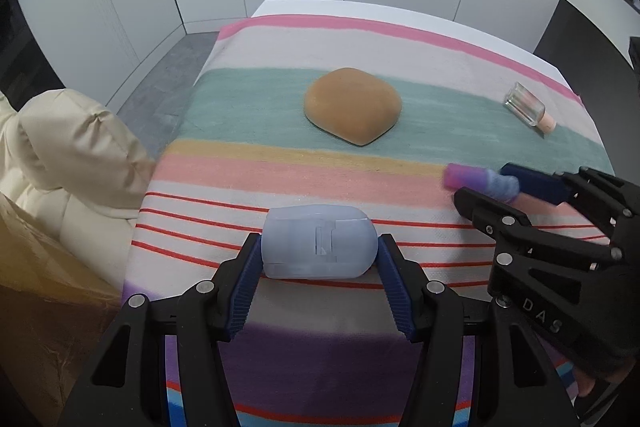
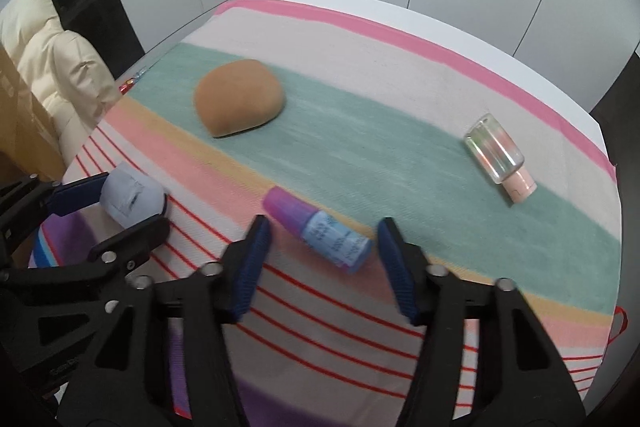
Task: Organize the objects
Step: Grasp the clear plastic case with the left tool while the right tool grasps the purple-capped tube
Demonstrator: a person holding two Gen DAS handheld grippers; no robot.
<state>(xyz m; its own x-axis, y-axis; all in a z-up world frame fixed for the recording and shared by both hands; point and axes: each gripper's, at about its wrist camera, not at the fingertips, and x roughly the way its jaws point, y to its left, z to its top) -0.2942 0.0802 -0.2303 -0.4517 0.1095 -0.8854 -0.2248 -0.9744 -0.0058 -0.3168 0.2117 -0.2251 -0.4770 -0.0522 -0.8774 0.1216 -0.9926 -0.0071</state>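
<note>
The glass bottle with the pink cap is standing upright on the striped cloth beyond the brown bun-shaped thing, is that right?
Not quite: the glass bottle is lying on its side, not upright, as the right wrist view shows. It does rest on the striped cloth, but to the right of the brown bun-shaped thing.

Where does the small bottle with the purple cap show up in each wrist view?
Left wrist view: right edge, the purple-capped bottle lies between the right gripper's fingers.
Right wrist view: lower centre, the bottle lies between the fingers.
Shared landmark: the brown bun on the green stripe.
</note>
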